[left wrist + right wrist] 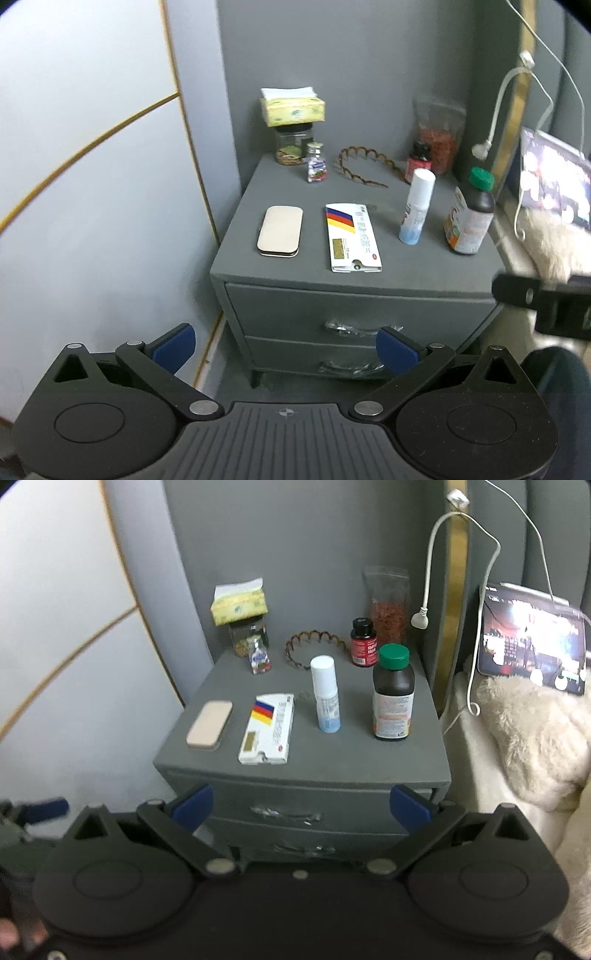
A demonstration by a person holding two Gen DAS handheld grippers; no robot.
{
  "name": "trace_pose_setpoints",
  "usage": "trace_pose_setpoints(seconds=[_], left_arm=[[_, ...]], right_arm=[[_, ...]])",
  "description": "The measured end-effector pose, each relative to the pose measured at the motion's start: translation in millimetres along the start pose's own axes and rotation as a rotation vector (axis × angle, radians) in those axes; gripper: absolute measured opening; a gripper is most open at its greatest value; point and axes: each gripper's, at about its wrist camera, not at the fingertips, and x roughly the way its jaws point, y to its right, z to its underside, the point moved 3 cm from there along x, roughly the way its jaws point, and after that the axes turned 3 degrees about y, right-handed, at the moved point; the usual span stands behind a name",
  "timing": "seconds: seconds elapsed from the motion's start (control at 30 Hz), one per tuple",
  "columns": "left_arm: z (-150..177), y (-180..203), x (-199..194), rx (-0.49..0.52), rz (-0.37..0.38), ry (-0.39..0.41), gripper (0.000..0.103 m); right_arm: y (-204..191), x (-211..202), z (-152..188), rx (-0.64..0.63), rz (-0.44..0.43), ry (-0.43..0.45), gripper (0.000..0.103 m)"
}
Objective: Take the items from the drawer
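Upper drawer (pixel 295 801) of the grey nightstand (pixel 354 280) is shut, its handle (pixel 286 816) running horizontally across the front, at about 12 o'clock between the right gripper (pixel 301 806) fingers in the right wrist view. In the left wrist view the same handle (pixel 356 328) sits toward 1 o'clock of the left gripper (pixel 286 347), so the right appears the nearer and better centred of the two (judgement only, fisheye distortion noted). Both grippers stand spread wide, blue pads (pixel 194 806) apart, holding nothing and touching nothing; the lower drawer (pixel 306 843) is likewise closed.
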Motion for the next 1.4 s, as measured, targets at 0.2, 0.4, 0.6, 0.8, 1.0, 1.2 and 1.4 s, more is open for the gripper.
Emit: trace_pose_setpoints(seconds=[0.2,0.4,0.6,0.8,1.0,1.2,1.4], left_arm=[[19,-7,-17,0.005,0.008,-0.003,0.103],[4,-5,-16,0.007,-0.006,-0.015,0.103],[2,-4,-8,0.009,-0.004,-0.018,0.103],[-8,-4,10,0.004,0.006,-0.009,0.103],[-10,-6,1,-0.001,0.006,-0.006,0.103],[-13,-6,-3,0.001,0.006,-0.006,0.103],[-14,3,29,-0.004,0.003,-0.001,0.103]], right_arm=[[3,22,17,-0.02,0.028,-0.075,0.103],[-2,25,24,-0.036,0.028,-0.089,0.103],[-3,25,25,-0.036,0.023,-0.096,0.103],[-4,23,25,-0.041,0.021,-0.094,0.103],[-6,23,26,-0.046,0.015,-0.096,0.103],[-6,23,25,-0.048,0.013,-0.092,0.103],[-6,22,25,-0.049,0.012,-0.091,0.103]])
